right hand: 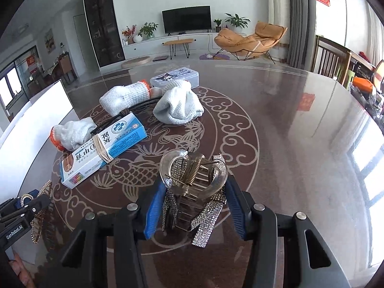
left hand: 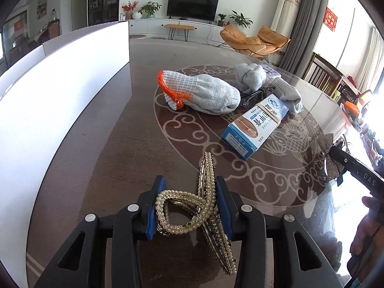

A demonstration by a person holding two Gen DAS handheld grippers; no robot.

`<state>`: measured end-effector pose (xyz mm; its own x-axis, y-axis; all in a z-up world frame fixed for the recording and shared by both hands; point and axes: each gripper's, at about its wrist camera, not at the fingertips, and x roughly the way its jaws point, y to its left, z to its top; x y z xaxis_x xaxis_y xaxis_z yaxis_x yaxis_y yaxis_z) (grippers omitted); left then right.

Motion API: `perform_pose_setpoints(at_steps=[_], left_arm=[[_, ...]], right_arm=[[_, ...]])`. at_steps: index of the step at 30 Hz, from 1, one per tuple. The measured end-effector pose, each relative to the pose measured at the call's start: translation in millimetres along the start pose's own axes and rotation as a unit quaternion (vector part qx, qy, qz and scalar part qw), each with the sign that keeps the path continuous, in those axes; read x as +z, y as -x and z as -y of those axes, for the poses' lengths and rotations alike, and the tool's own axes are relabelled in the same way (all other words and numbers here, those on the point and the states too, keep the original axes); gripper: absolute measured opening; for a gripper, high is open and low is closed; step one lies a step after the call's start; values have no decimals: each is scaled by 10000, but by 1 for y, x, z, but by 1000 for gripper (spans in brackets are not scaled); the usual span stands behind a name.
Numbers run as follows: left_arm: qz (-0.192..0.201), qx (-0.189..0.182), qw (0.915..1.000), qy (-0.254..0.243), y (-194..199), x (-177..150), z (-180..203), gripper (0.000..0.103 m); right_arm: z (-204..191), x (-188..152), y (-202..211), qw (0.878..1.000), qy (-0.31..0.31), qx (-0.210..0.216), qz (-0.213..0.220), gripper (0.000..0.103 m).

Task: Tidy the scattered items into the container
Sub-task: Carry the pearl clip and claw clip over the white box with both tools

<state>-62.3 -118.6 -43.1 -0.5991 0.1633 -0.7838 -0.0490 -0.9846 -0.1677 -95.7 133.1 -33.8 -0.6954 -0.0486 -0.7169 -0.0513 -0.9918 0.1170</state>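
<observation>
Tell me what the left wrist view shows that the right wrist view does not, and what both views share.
Only the left wrist view shows the left gripper with its jaws shut on the pearl hair clip. Only the right wrist view shows the right gripper's jaws around the rhinestone bow clip, and the cartoon box. Both show the blue medicine box, the gloves and the white container.

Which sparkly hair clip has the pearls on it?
The gold hair clip in the left gripper has pearls; the clear hair clip in the right gripper has a rhinestone bow.
</observation>
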Motion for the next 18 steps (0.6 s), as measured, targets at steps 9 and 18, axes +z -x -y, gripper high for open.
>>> perform_pose_setpoints(at_steps=[9,18], left_arm=[[33,-505,9985,194,41,-15,8,42],[-157,-657,9976,132,54,-18,20,42]], right_arm=[[0,-26,50,9969,-42,775,-90,50],[-45,-40,51,9901,322,1314,-387,50]])
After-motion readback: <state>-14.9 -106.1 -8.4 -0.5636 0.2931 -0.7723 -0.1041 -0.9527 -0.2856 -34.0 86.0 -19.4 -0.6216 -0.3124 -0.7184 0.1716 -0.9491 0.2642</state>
